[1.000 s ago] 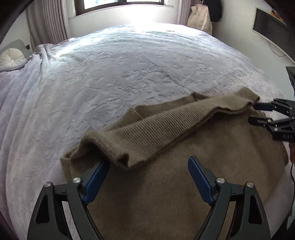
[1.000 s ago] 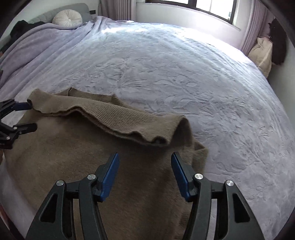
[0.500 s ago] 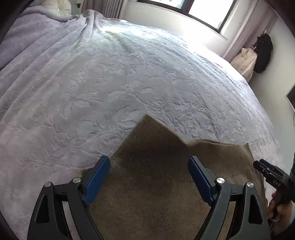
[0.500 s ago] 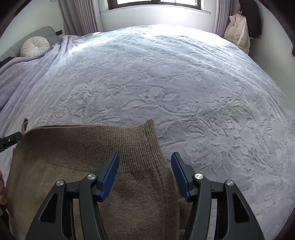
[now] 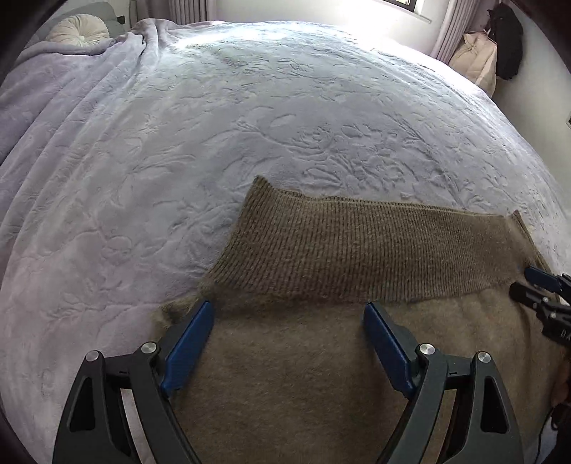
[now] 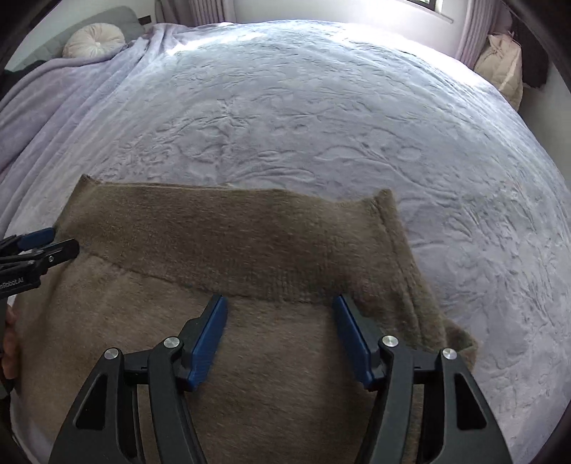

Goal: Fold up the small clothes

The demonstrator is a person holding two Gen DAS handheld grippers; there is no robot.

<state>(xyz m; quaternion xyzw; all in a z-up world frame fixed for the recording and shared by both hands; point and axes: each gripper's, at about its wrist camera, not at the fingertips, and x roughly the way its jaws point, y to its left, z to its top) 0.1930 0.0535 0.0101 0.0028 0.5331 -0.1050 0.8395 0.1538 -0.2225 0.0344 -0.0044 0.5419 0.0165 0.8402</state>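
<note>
The sweater [image 5: 357,357] lay on the bed [image 5: 249,125] at its near edge, ribbed hem [image 5: 357,246] on the far side. My left gripper [image 5: 289,335] hung over its left part, my right gripper [image 6: 280,328] over its right. A cushion [image 6: 94,40] sat far left, a bag [image 5: 474,60] far right.

A lavender bedspread [image 5: 249,125] embossed with a floral pattern covers the bed, a round cream cushion [image 5: 78,30] rests against a grey headboard [image 6: 107,18] at eleven o'clock, and a beige bag [image 5: 476,59] beside a black garment [image 5: 506,43] hangs by the curtains [image 6: 474,32] at one o'clock.
</note>
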